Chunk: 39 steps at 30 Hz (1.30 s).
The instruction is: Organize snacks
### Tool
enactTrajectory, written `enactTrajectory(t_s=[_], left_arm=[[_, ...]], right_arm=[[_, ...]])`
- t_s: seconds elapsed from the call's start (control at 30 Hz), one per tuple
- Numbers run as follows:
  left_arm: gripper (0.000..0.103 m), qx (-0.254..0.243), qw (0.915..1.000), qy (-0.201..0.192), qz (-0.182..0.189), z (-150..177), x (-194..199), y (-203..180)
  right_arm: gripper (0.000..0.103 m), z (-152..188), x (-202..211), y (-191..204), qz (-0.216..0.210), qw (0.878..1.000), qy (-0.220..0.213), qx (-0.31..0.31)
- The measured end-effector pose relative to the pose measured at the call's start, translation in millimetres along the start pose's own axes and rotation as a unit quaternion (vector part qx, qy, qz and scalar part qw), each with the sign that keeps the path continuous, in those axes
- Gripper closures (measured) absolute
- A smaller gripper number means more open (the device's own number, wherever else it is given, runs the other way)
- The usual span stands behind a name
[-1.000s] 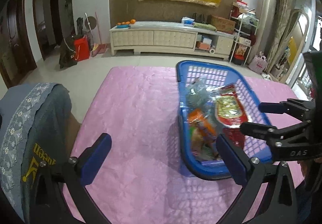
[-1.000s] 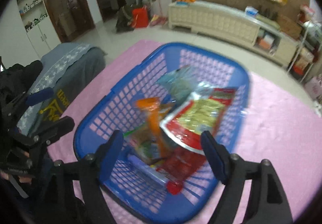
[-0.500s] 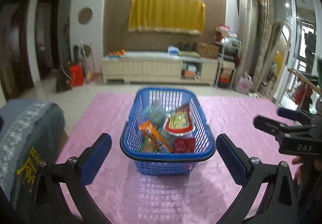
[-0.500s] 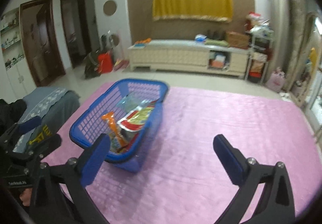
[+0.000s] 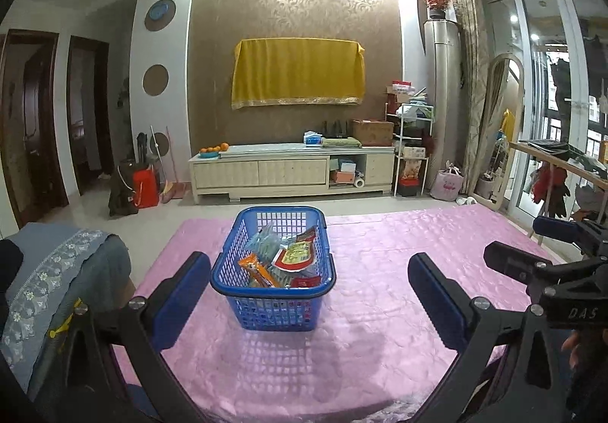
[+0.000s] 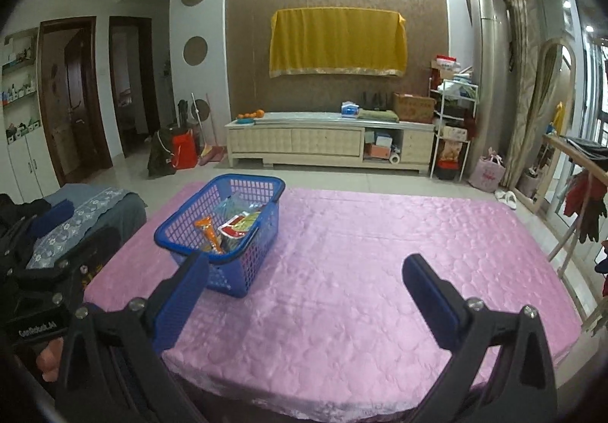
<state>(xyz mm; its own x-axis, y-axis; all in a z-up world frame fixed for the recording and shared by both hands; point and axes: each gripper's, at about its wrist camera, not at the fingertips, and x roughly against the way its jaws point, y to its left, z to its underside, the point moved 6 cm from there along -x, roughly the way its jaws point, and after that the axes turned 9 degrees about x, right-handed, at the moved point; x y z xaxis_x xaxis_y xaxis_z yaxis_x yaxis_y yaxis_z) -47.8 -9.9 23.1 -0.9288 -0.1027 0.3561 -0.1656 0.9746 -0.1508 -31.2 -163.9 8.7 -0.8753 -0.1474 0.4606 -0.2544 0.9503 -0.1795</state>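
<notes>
The left gripper stands wide open and empty, near the blue basket, which sits on the left part of the pink cloth with the snack packets piled inside. The right gripper is equally wide and empty. The loose heap could spill if a jaw nudges the light basket, and the slick cloth may let it slide.

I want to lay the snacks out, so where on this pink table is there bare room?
The pink tablecloth is bare from the blue basket across to its far right edge, and also in front of the basket. The basket itself is crowded with snack packets. Left of it only a narrow strip remains.
</notes>
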Motion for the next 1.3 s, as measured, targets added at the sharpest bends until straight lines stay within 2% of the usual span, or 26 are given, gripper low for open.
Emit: enactTrajectory(t_s=[0.33,1.3], left_arm=[[0.0,0.014,0.9996,0.003,0.026,1,12,-5],[0.0,0.016,0.999,0.018,0.037,12,22,-3]], right_arm=[[0.0,3,13,1,-0.013,1.0,-0.008,-0.008],[0.0,14,18,12,-0.021,1.0,-0.005,-0.009]])
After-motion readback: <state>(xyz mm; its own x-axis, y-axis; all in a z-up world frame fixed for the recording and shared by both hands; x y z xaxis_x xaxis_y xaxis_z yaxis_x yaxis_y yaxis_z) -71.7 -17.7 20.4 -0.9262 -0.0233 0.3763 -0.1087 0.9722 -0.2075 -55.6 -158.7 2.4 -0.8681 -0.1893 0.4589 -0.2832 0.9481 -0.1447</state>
